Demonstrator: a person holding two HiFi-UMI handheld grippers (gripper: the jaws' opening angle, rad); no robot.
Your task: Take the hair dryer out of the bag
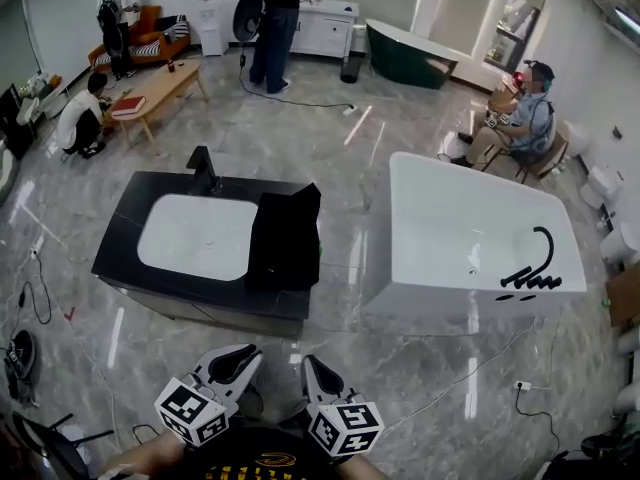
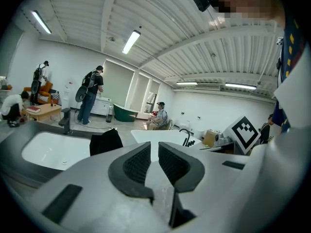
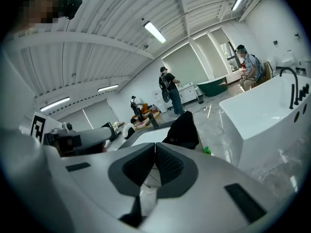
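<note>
Jaws, left gripper (image 2: 154, 147): set to a narrow gap; nothing sits between your pads and they touch nothing.
Jaws, right gripper (image 3: 155, 147): tips meet; closed on nothing.
Hand pose: you hold both grippers low and close to your torso, side by side, pointing forward and slightly down toward the counter (image 1: 125, 233).
Bag (image 1: 285, 238): black, upright on the counter's right end, just beside the white basin (image 1: 195, 236); well apart from both grippers.
Hair dryer: not visible in any view; the bag's interior cannot be seen from your position.
Basin: set into the black counter, with a black faucet (image 1: 203, 168) at its far edge.
Bathtub (image 1: 460, 228): white, to the right of the counter, with a strip of floor between them.
</note>
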